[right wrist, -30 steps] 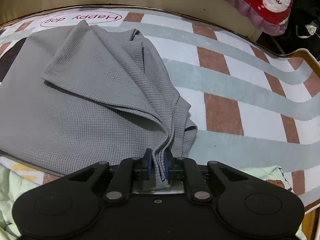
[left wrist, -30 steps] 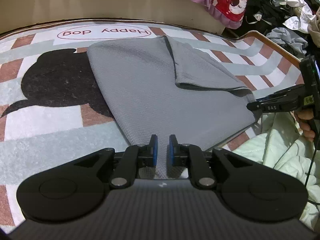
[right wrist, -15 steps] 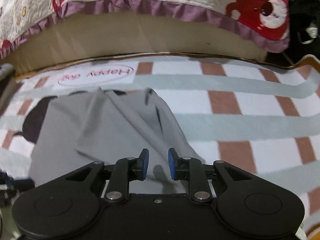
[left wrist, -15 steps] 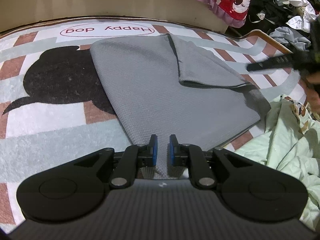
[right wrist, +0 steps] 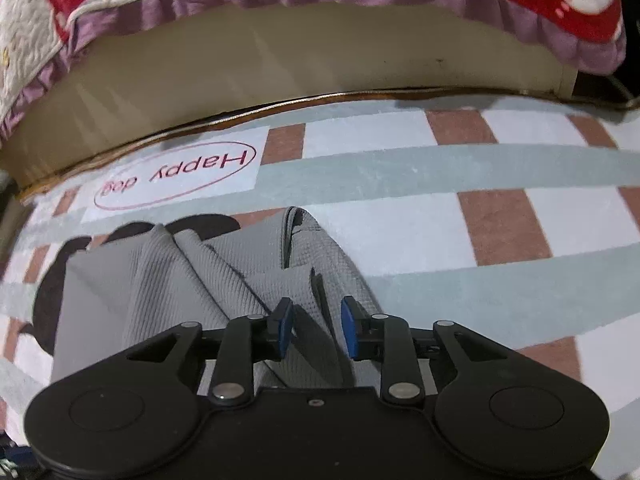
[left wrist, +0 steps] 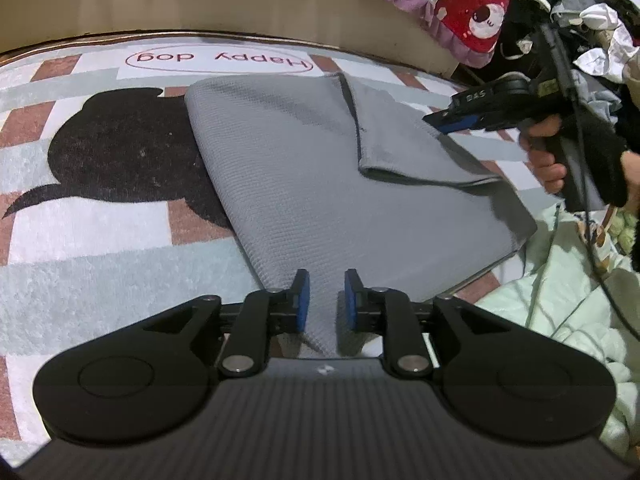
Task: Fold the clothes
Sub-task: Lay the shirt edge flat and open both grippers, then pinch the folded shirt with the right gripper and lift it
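Note:
A grey waffle-knit garment (left wrist: pixel 300 184) lies flat on the rug, its right part folded over into a flap (left wrist: pixel 400 132). My left gripper (left wrist: pixel 325 300) sits low at the garment's near corner. Its blue pads stand slightly apart, with the corner cloth lying between them, so it is open. My right gripper (right wrist: pixel 316 328) is open and hovers above the folded, creased side of the garment (right wrist: pixel 160 300), holding nothing. In the left wrist view the right gripper (left wrist: pixel 436 122) shows at the right, held by a hand (left wrist: pixel 544 152) over the flap's far edge.
The checked "Happy dog" rug (left wrist: pixel 100 240) runs up to a bed base (right wrist: pixel 320 60) with a red bear quilt (left wrist: pixel 472 12). A pile of clothes (left wrist: pixel 592 52) sits at the far right. A pale green blanket (left wrist: pixel 560 300) lies at the near right.
The right gripper let go of the bunched garment edge, opened, rose and swung toward the far side. The left gripper's pads have parted a little.

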{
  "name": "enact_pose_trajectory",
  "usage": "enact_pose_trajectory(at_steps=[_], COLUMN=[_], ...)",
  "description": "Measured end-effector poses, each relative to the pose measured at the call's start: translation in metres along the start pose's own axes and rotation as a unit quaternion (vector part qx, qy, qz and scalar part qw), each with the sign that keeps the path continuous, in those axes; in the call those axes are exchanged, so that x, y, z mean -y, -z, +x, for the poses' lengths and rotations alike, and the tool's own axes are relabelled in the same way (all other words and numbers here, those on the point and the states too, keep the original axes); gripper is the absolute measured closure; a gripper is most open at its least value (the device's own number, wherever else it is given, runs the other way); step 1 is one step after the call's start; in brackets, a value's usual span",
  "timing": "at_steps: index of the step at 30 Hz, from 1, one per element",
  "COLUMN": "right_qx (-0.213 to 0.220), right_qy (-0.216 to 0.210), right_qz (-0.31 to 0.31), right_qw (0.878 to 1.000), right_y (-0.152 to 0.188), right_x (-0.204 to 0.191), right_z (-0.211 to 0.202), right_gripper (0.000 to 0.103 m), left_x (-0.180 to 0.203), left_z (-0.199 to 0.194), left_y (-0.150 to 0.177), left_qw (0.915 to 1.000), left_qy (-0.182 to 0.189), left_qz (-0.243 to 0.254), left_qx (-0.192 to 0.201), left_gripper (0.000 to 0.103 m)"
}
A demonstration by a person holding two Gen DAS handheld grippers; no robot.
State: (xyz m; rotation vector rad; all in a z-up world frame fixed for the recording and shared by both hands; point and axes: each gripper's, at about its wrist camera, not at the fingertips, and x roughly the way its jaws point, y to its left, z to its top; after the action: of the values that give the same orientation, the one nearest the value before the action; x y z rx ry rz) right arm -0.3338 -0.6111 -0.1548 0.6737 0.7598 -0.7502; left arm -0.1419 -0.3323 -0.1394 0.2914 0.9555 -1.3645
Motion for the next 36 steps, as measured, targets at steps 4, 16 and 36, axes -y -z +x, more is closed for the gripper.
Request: enact_pose_trajectory(at_steps=[4,16,36], right_qx=[-0.003,0.011,0.078], right_qy=[-0.018,-0.015,0.066], right_qz=[0.026,-0.005,-0.105], right_qw=[0.999,1.000,0.989], right_y=[0.001,-0.002,-0.019], right_x=[0.005,-0.008,-0.022], right_z=[0.009,0.006,-0.008], right_gripper=[0.069,0.084,0.097], left_x=[-0.002,-0.002,-0.022], left_z=[0.000,-0.001,0.057], left_y=[-0.002,-0.004,-0.098], left_qw=[1.0000,0.9999,1.0000], left_qy=[0.004,0.005,0.004], left_qz=[-0.009,-0.016,-0.003], left_qx=[0.000,0.003,0.003], left_gripper=[0.077,0.074,0.074])
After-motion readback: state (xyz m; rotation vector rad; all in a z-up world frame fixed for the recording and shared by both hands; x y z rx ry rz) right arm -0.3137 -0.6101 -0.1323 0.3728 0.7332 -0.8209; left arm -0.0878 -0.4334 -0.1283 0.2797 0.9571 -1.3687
